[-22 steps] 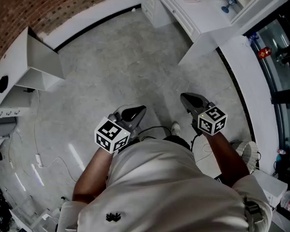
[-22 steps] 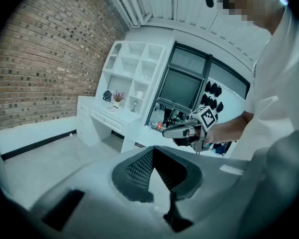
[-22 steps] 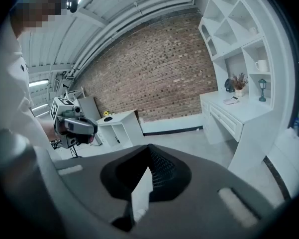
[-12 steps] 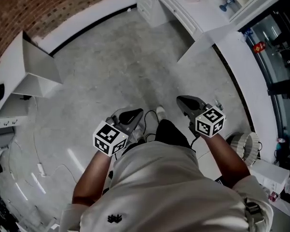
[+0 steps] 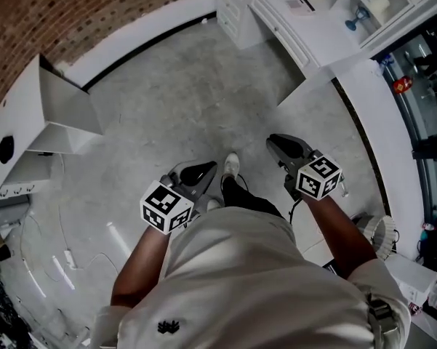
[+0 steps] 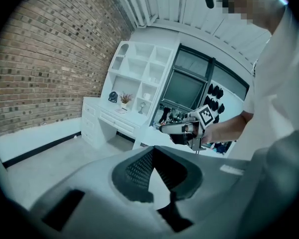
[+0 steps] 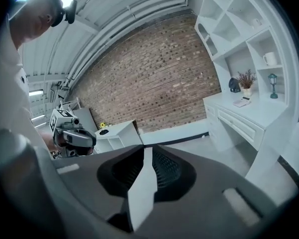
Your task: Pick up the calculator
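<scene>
I cannot pick out a calculator with certainty in any view. A small flat object (image 5: 303,6) lies on the white desk (image 5: 276,31) far ahead, and it shows again as a small flat object (image 7: 242,102) in the right gripper view. My left gripper (image 5: 202,171) and right gripper (image 5: 281,143) are held side by side in front of the person's body, over the grey floor. Each pair of jaw tips meets, with nothing between them, in the left gripper (image 6: 151,151) view and the right gripper (image 7: 145,151) view.
White shelves (image 5: 371,6) with small ornaments stand beside the desk. A low white cabinet (image 5: 40,107) is at the left under the brick wall (image 5: 73,6). Cables (image 5: 58,257) lie on the floor at lower left. The person's shoe (image 5: 231,164) is between the grippers.
The person has stepped forward, one shoe swinging ahead between the grippers. Both grippers keep about the same place before the body, with their jaws unchanged.
</scene>
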The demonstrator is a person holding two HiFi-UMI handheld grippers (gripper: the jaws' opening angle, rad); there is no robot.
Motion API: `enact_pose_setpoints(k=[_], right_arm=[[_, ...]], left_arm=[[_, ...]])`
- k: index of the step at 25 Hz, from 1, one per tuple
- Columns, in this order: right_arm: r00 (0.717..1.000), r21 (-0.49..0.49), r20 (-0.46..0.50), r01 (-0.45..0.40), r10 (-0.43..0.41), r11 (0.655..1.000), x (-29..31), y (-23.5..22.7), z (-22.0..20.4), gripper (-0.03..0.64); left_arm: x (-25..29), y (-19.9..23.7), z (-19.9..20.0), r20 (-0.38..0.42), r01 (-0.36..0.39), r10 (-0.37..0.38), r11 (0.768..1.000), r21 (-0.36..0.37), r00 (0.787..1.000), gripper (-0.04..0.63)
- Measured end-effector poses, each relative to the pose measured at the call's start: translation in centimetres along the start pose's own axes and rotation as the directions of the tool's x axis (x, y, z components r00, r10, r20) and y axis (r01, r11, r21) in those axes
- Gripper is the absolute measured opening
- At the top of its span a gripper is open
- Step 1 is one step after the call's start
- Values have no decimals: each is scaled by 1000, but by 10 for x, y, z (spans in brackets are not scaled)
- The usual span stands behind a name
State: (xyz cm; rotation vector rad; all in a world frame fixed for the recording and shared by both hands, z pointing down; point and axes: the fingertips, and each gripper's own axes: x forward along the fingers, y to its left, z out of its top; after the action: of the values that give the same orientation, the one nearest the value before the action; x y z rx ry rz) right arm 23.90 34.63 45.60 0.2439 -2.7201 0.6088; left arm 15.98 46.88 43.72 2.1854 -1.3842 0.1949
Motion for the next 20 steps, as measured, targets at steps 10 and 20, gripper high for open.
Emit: enact_pose_setpoints(k=[10,20], right_arm=[[997,28,65,42,-43,999,44,-120,76,122],[983,80,82,157,-163,984,66,-229,114,227]], left_arm=[[92,70,87,-57,27,-23,996,82,998,6],[165,120,130,-102,126,-117,988,89,988,6]])
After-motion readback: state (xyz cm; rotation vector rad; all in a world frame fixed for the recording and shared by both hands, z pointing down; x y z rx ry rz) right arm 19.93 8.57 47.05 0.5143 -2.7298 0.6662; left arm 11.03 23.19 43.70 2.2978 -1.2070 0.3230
